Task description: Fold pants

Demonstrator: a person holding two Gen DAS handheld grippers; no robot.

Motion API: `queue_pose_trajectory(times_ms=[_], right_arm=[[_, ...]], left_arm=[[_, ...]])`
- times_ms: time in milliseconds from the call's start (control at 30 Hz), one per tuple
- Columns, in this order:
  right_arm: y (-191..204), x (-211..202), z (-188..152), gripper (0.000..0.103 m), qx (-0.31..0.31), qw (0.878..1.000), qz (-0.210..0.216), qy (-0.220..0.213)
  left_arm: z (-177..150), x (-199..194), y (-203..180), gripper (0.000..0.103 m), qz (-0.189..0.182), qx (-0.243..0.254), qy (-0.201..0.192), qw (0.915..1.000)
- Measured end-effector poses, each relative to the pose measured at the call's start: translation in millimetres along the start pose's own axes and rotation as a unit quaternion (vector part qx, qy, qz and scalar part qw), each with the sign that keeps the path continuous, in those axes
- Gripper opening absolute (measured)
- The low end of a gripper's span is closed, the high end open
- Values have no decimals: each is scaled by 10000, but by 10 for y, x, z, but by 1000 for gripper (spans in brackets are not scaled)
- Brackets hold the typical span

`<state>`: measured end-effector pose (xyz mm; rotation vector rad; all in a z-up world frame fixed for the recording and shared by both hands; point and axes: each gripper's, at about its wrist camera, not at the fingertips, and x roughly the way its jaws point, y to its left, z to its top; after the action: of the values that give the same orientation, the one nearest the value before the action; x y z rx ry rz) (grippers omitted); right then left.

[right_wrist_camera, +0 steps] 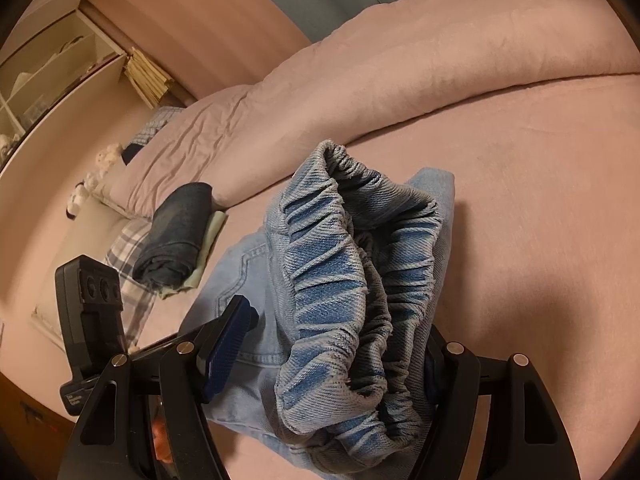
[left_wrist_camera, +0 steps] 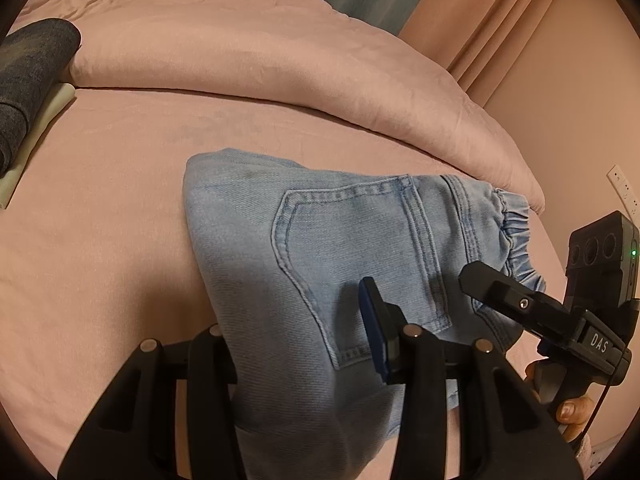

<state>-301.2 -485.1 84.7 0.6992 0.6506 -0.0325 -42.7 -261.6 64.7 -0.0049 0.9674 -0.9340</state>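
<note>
Jeans (left_wrist_camera: 320, 248) — between left gripper (left_wrist_camera: 296, 344) jaws

I count one pair of light jeans (left_wrist_camera: 320, 240) on the bed (left_wrist_camera: 100, 240) before my two grippers. One dark folded garment (right_wrist_camera: 176, 232) lies at ten o'clock, on one pale folded cloth (right_wrist_camera: 212, 232).

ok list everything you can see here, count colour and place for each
jeans: one pair, light blue, folded on the bed, both grippers at the near end
elastic waistband: one, blue-grey, bunched between the right gripper's fingers
bed sheet: one, pink, under the jeans
duvet: one, pink, heaped behind
dark folded garment: one, charcoal, atop a pale folded cloth, far left
shelf unit: one, cream, by the wall
left gripper: one, black, closed on jeans
right gripper: one, black, around waistband
hand: one, holding right gripper's handle
</note>
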Motion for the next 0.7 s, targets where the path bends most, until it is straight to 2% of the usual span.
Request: queue_pose_trajectory(times_ms=[700], right_arm=[[23, 73, -3, 74, -157, 9992, -342, 150]], left_arm=[[-4, 44, -80, 42, 402, 219, 89, 9989]])
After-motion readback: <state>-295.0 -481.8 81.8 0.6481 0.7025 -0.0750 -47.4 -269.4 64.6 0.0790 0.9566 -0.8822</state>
